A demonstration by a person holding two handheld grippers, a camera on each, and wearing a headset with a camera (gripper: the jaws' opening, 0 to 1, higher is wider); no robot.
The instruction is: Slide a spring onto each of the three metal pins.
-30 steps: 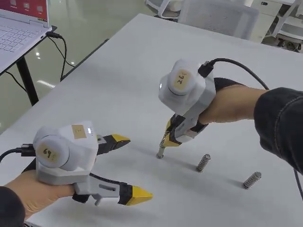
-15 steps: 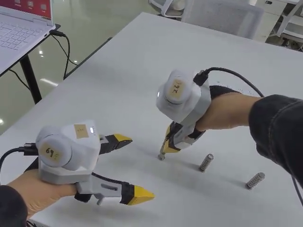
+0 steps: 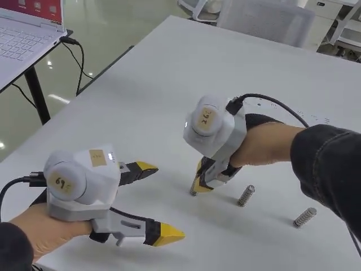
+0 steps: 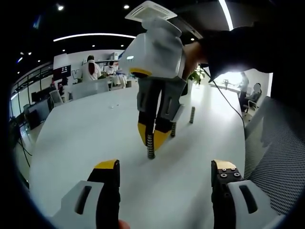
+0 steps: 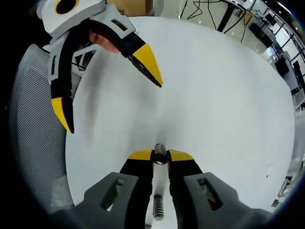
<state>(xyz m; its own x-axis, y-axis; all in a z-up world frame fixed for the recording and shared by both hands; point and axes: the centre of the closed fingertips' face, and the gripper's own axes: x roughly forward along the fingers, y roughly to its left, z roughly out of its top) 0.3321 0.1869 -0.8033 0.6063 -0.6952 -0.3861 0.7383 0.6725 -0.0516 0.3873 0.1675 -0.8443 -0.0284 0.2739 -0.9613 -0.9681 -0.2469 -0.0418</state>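
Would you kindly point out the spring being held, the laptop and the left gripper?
spring [image 5: 160,155], right gripper view, its coiled top end.
laptop [image 3: 21,42], head view, its keyboard.
left gripper [image 3: 159,199], head view, midway between its fingertips.

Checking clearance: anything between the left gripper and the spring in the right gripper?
Nothing: bare table between the left gripper and the spring, per the left gripper view.

Big white table [image 3: 169,84], laptop [image 3: 22,39] on a stand [image 3: 32,93] left of the left claw [image 3: 164,200], shiny floor [image 3: 101,34] below it, mesh chair [image 3: 259,20] beyond the right claw [image 3: 197,186], strip lights [image 4: 90,35] overhead.
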